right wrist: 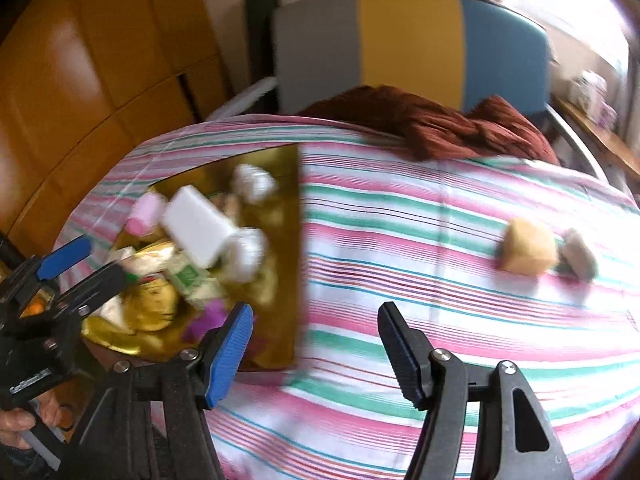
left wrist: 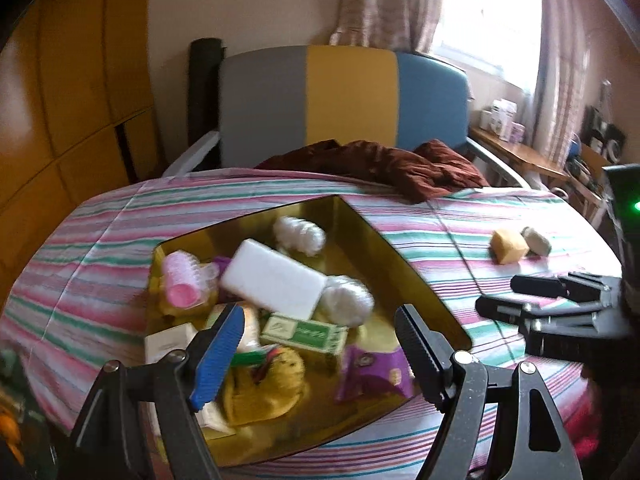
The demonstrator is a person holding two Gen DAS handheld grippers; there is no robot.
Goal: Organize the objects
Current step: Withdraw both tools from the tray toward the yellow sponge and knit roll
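While a shiny gold rectangular tray [left wrist: 404, 248] gathers clutter mid-bed, both claws, left [left wrist: 320, 344] and right [right wrist: 316, 344], hang released and empty; two small soap-like blocks [right wrist: 528, 250] wait near the striped bed's [right wrist: 400, 240] right edge.

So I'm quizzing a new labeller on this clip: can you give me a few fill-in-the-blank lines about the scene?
1. Most items sit in a ____-coloured tray.
2. The white block lies ____ the tray.
3. Two sponges lie on the ____ sheet, outside the tray.
4. Neither the left gripper nor the right gripper ____ anything.

Missing words: gold; inside; striped; holds
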